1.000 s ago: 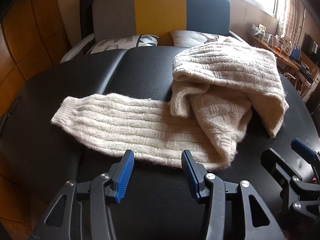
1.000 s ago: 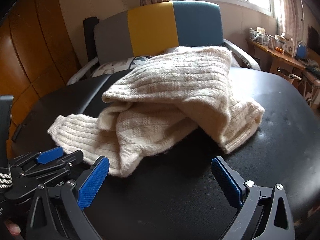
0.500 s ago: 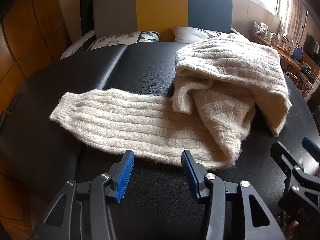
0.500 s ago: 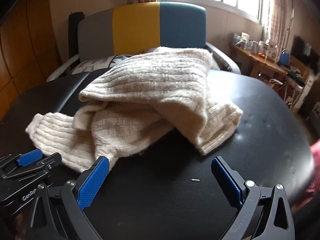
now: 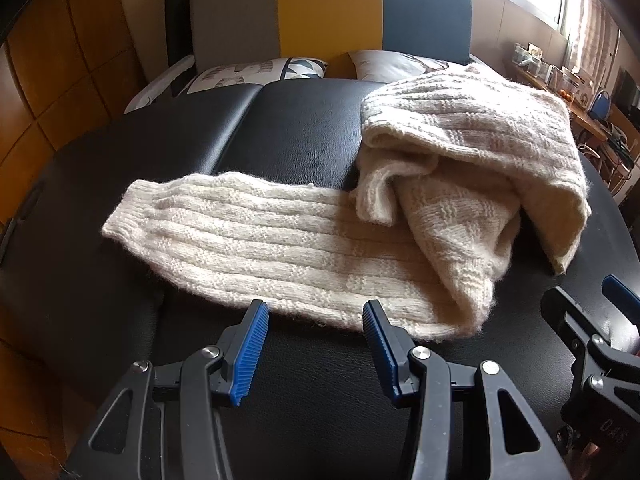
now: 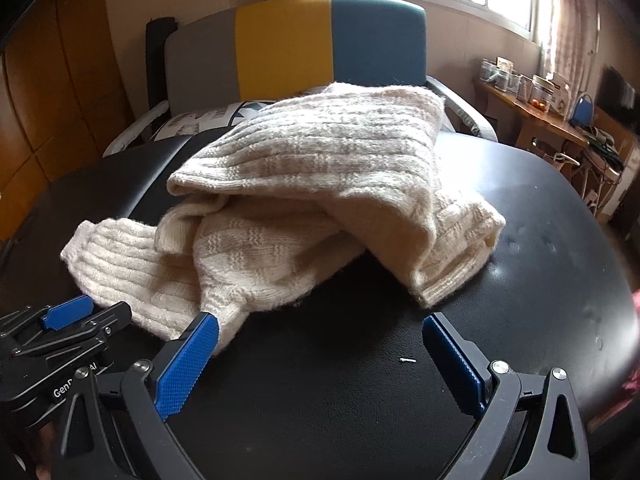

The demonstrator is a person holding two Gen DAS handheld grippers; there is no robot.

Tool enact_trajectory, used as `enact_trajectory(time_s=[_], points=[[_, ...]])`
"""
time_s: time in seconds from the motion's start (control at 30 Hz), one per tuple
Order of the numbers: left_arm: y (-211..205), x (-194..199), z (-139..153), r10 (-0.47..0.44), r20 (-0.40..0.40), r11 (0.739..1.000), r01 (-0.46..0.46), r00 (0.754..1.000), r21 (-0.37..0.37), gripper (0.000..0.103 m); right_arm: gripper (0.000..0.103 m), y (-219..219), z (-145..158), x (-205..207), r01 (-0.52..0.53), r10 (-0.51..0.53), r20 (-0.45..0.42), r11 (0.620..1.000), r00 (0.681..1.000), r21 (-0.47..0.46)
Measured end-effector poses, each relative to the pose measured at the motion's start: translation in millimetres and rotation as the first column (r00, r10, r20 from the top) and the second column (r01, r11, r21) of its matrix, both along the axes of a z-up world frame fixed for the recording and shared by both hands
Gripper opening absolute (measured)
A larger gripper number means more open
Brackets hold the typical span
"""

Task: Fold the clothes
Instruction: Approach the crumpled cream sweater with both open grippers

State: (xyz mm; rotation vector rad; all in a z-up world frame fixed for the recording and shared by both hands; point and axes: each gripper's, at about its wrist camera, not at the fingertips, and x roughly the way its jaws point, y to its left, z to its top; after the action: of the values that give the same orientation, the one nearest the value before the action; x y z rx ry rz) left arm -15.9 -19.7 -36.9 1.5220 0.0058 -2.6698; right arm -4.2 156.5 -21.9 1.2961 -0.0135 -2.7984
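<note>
A cream ribbed knit sweater [image 5: 472,152] lies bunched on a black padded table [image 5: 304,136], one sleeve [image 5: 256,240] stretched flat to the left. My left gripper [image 5: 316,320] is open, its blue pads just short of the sleeve's near hem, nothing between them. In the right wrist view the same sweater [image 6: 320,184] is heaped in the middle. My right gripper [image 6: 320,340] is open wide; its left pad [image 6: 188,364] sits at the sweater's near corner, the right pad over bare table. Each gripper shows at the other view's edge.
Beyond the table stands a bed with a grey, yellow and teal headboard [image 5: 328,12] and patterned pillows [image 5: 260,72]. A wooden desk [image 6: 536,120] with jars and clutter is at the right under a window. Wood-panelled wall at left. A small white speck [image 6: 407,360] lies on the table.
Both grippers moved slightly forward toward the sweater's near edge. The right gripper shifted so its left pad now reaches the sweater's corner. Both stayed open; the sweater has not moved.
</note>
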Motion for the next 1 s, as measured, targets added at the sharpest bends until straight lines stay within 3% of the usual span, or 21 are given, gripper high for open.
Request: enact_trajectory(time_s=[0.5,0.73,1.0], points=[[-4.9,-10.4,-14.6,0.02,0.043,1.0,-0.019,0.999,-0.007,0.05,0.103,0.3,-6.2,-11.6,-0.023,0.023,-0.002,1.0,1.0,-0.008],[-8.2,-14.4,-22.0,0.021,0.059,1.0,-0.02,0.998,-0.018,0.05,0.103,3.5,-2.4,-16.8,-0.02,0.018,-0.045,0.999,0.999,-0.048],[-14.8,-29.8,-31.6,0.028,0.051,0.998,-0.025,0.998,-0.056,0.05,0.103,-5.1,5.9,-34.7,-0.065,0.07,-0.086,0.996,0.994,0.061]])
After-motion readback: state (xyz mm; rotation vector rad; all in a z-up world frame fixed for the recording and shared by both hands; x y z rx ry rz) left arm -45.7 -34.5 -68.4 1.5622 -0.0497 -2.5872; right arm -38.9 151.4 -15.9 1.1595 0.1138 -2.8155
